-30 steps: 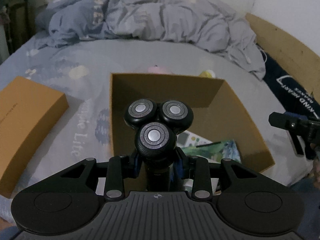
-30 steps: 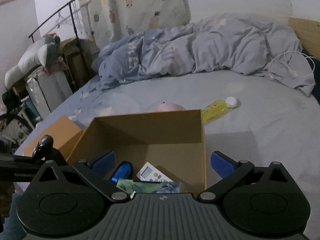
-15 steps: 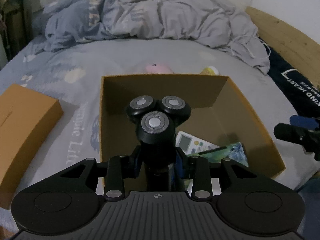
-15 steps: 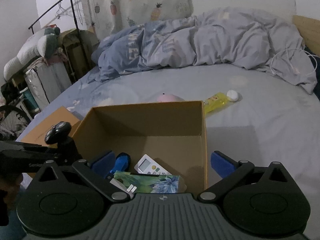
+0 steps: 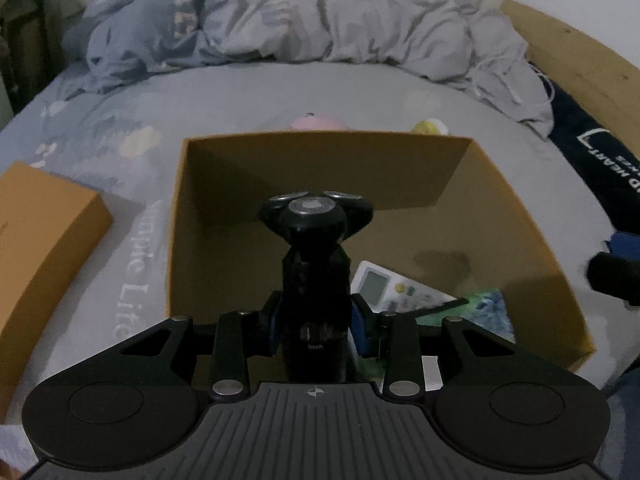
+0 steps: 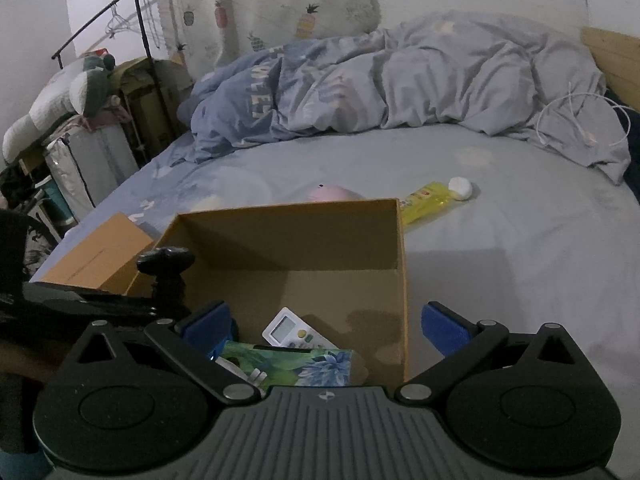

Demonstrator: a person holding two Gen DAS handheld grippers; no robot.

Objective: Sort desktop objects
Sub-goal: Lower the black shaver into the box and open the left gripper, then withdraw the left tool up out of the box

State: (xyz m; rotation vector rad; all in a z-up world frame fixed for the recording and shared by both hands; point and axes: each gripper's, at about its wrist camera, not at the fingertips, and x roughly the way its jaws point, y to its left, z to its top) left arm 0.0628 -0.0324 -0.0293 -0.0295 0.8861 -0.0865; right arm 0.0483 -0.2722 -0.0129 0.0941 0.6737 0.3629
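A black three-head electric shaver (image 5: 316, 216) stands upright between the blue pads of my left gripper (image 5: 316, 322), which is shut on its body. It hangs over the near left part of an open cardboard box (image 5: 320, 172) on the bed. In the right wrist view the shaver (image 6: 166, 258) shows at the box's (image 6: 300, 236) left wall. My right gripper (image 6: 326, 322) is open over the box's near right corner, its pads touching nothing. Inside lie a white remote (image 6: 292, 330) and a green floral packet (image 6: 288, 364).
A yellow bottle (image 6: 428, 198) with a white cap and a pink object (image 6: 336, 192) lie behind the box. An orange flat box (image 5: 40, 232) sits left of it. A crumpled duvet (image 6: 400, 84) and a white cable (image 6: 576, 120) fill the far bed; a clothes rack (image 6: 140, 40) stands at left.
My left gripper has carried the shaver forward and lower over the box, and its heads now show edge-on. The right gripper has stayed put.
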